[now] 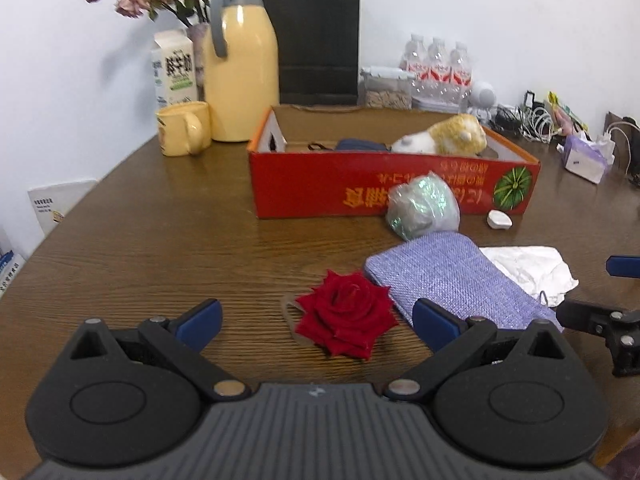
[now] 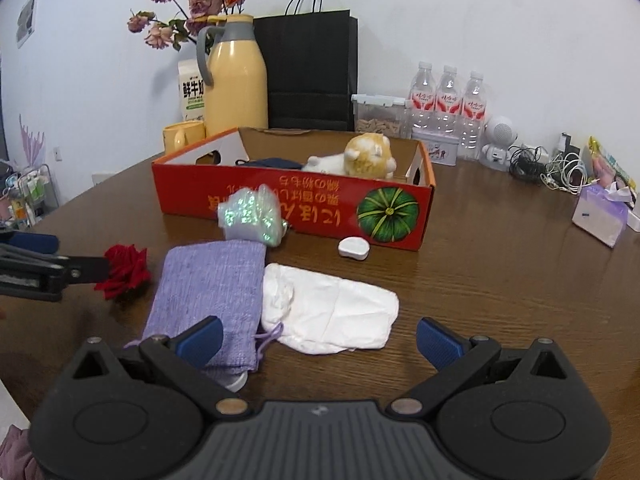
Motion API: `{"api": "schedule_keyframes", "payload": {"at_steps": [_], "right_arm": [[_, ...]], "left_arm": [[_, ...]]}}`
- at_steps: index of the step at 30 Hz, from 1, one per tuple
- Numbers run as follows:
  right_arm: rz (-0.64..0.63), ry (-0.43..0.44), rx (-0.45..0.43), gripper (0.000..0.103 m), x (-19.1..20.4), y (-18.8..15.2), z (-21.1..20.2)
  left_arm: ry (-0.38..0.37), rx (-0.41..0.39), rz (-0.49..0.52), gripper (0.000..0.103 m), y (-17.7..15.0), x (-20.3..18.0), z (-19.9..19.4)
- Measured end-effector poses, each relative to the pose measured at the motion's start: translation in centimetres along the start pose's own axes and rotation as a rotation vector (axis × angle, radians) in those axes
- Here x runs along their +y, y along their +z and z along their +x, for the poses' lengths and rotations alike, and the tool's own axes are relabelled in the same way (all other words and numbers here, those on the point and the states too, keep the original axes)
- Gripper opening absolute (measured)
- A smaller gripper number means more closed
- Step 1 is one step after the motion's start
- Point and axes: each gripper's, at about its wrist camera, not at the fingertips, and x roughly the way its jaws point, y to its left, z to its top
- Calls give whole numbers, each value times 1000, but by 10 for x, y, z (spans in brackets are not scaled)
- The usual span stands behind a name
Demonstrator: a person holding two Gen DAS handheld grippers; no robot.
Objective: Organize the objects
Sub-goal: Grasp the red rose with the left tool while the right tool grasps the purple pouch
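reaching for the rose (image 1: 347, 320), the left gripper (image 1: 316, 320) has its fingers wide with the bloom between them on the counter (image 1: 160, 240). pinch gently low on the petals, then lift toward the red box (image 1: 320, 184) beyond. the right gripper (image 2: 318, 338) waits wide and empty near the white pouch (image 2: 340, 312).

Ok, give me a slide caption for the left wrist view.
Open left gripper approaches a red rose on the wooden table, red box behind.
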Motion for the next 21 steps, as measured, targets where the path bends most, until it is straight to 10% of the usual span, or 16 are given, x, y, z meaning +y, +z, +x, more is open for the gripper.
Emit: {"api": "schedule_keyframes", "payload": {"at_steps": [3,8,21], "right_arm": [[-11,4,7,103,5,0,2],[-25,4,19,103,10,1,4],[-103,66,46,103,50,9,26]], "left_arm": [[-7,8,-19,98,0,-1,15],[-45,23,-36,40,-4,3,20],[-36,-82,-115,35,-8,50,-18]]}}
